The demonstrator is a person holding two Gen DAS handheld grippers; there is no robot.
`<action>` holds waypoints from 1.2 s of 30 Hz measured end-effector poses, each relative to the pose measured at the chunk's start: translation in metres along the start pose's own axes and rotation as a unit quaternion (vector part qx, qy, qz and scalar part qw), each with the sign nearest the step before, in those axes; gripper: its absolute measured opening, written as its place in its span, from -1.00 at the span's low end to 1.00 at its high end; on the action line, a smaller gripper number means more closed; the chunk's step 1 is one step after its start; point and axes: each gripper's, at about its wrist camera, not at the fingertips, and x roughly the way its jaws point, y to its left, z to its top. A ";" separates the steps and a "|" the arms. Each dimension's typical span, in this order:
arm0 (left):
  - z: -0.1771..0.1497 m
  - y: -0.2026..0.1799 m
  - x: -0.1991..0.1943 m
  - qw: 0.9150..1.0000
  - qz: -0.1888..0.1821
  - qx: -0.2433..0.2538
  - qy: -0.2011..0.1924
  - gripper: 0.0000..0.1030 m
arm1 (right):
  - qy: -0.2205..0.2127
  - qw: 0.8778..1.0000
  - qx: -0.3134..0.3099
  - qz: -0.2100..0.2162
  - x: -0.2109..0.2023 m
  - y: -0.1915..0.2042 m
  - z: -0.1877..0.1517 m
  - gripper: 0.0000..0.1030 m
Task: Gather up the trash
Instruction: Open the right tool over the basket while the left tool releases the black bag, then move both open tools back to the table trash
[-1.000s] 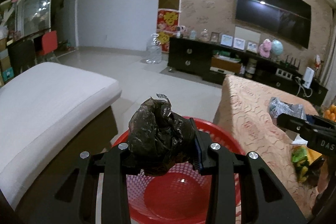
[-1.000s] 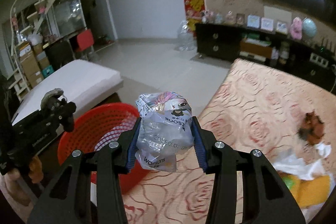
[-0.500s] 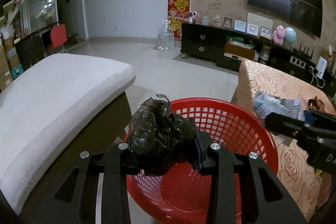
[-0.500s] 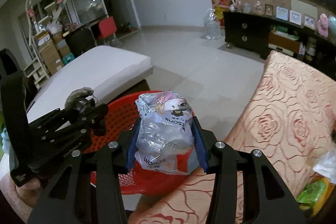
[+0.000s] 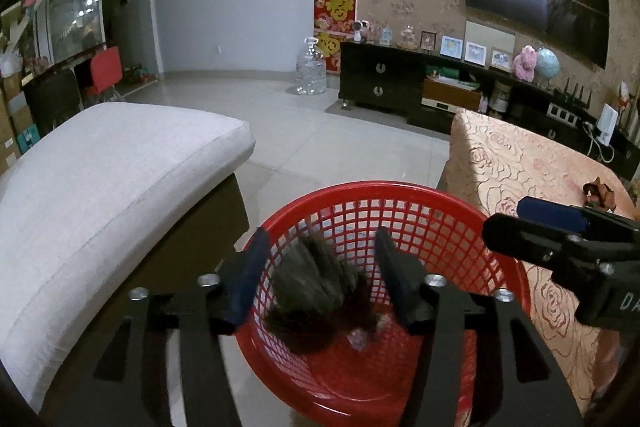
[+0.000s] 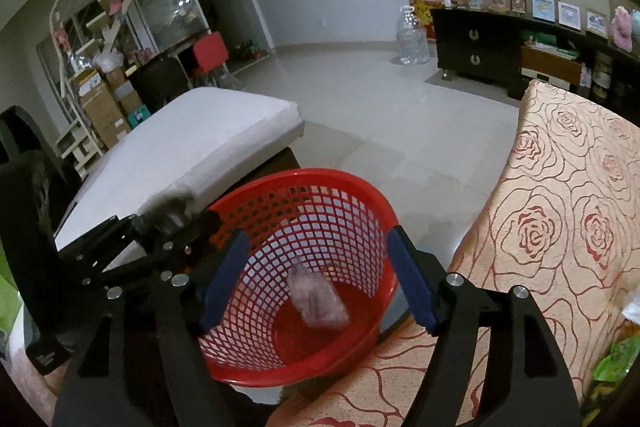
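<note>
Left wrist view: our left hand-held gripper hangs over the red basket, jaws opening, pads clear of the black bag wad, which shows blurred between them and looks to be dropping into the basket. The right hand-held gripper reaches in from the worktop side.

Right wrist view: our right hand-held gripper is over the same basket, jaws opening with nothing pinched; the clear wrapper lies blurred near the basket floor.

Step in hand: release of both pieces, we judge. Next: we turn to the rose-patterned worktop, where green scraps wait at its near right edge.
</note>
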 end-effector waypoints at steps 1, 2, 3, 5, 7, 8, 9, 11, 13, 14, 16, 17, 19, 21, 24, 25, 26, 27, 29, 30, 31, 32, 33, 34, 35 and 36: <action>0.000 -0.001 -0.001 1.000 0.000 0.000 -0.004 0.26 | -0.002 1.000 0.001 -0.001 -0.002 -0.001 0.001 0.35; 0.000 -0.002 -0.002 1.000 -0.001 -0.001 -0.007 0.33 | -0.005 1.000 0.002 -0.003 -0.004 -0.002 0.002 0.35; 0.001 -0.003 -0.005 1.000 -0.003 -0.002 -0.013 0.36 | -0.007 1.000 0.002 -0.005 -0.005 -0.003 0.003 0.35; 0.002 -0.003 -0.007 1.000 -0.007 -0.005 -0.021 0.48 | -0.013 1.000 0.002 -0.012 -0.010 -0.007 0.004 0.35; 0.004 -0.004 -0.010 0.999 -0.012 -0.009 -0.029 0.50 | -0.017 1.000 0.003 -0.019 -0.014 -0.010 0.004 0.35; 0.003 -0.003 -0.012 0.999 -0.014 -0.010 -0.031 0.52 | -0.019 1.000 0.004 -0.023 -0.017 -0.012 0.004 0.35; 0.005 -0.004 -0.012 0.999 -0.016 -0.012 -0.033 0.53 | -0.022 0.999 0.005 -0.028 -0.020 -0.014 0.004 0.35; 0.005 -0.003 -0.014 0.999 -0.022 -0.018 -0.038 0.54 | -0.026 0.999 0.005 -0.038 -0.025 -0.017 0.003 0.35; 0.006 0.000 -0.017 0.998 -0.029 -0.026 -0.044 0.54 | -0.030 0.998 0.006 -0.047 -0.029 -0.021 0.003 0.35; 0.006 0.002 -0.018 0.998 -0.034 -0.032 -0.046 0.54 | -0.032 0.998 0.007 -0.051 -0.032 -0.023 0.003 0.35; 0.009 0.004 -0.021 0.997 -0.045 -0.045 -0.051 0.54 | -0.038 0.997 0.012 -0.062 -0.041 -0.031 0.003 0.35; 0.010 0.005 -0.022 0.996 -0.048 -0.051 -0.053 0.54 | -0.040 0.997 0.013 -0.066 -0.044 -0.033 0.004 0.35; 0.011 0.006 -0.024 0.995 -0.051 -0.059 -0.057 0.54 | -0.049 0.995 0.017 -0.084 -0.055 -0.042 0.001 0.35; 0.011 0.005 -0.025 0.995 -0.051 -0.061 -0.059 0.54 | -0.055 0.993 0.021 -0.098 -0.065 -0.050 -0.001 0.35; 0.012 -0.002 -0.026 0.995 -0.056 -0.055 -0.060 0.54 | -0.065 0.989 0.026 -0.129 -0.083 -0.066 -0.006 0.35; 0.012 -0.006 -0.026 0.995 -0.058 -0.050 -0.061 0.54 | -0.068 0.987 0.027 -0.140 -0.089 -0.070 -0.008 0.35; 0.011 -0.008 -0.027 0.995 -0.062 -0.047 -0.061 0.54 | -0.070 0.986 0.028 -0.151 -0.095 -0.075 -0.011 0.35; 0.011 -0.012 -0.027 0.995 -0.067 -0.044 -0.062 0.54 | -0.073 0.983 0.029 -0.166 -0.103 -0.081 -0.014 0.35; 0.013 -0.022 -0.029 0.994 -0.078 -0.037 -0.064 0.54 | -0.077 0.979 0.036 -0.185 -0.118 -0.093 -0.019 0.35; 0.013 -0.028 -0.030 0.994 -0.084 -0.032 -0.064 0.54 | -0.080 0.976 0.042 -0.197 -0.127 -0.100 -0.023 0.35; 0.014 -0.033 -0.031 0.993 -0.090 -0.029 -0.064 0.54 | -0.081 0.974 0.048 -0.206 -0.134 -0.106 -0.027 0.35; 0.013 -0.038 -0.031 0.993 -0.095 -0.026 -0.064 0.54 | -0.083 0.971 0.055 -0.216 -0.141 -0.112 -0.031 0.36; 0.014 -0.043 -0.032 0.993 -0.099 -0.023 -0.064 0.54 | -0.085 0.968 0.064 -0.228 -0.151 -0.121 -0.037 0.36; 0.014 -0.050 -0.032 0.992 -0.106 -0.019 -0.064 0.54 | -0.086 0.964 0.073 -0.239 -0.159 -0.129 -0.042 0.37; 0.013 -0.057 -0.032 0.992 -0.111 -0.014 -0.064 0.54 | -0.088 0.961 0.083 -0.250 -0.166 -0.137 -0.048 0.37; 0.013 -0.063 -0.032 0.991 -0.115 -0.008 -0.063 0.54 | -0.088 0.956 0.097 -0.262 -0.175 -0.147 -0.055 0.37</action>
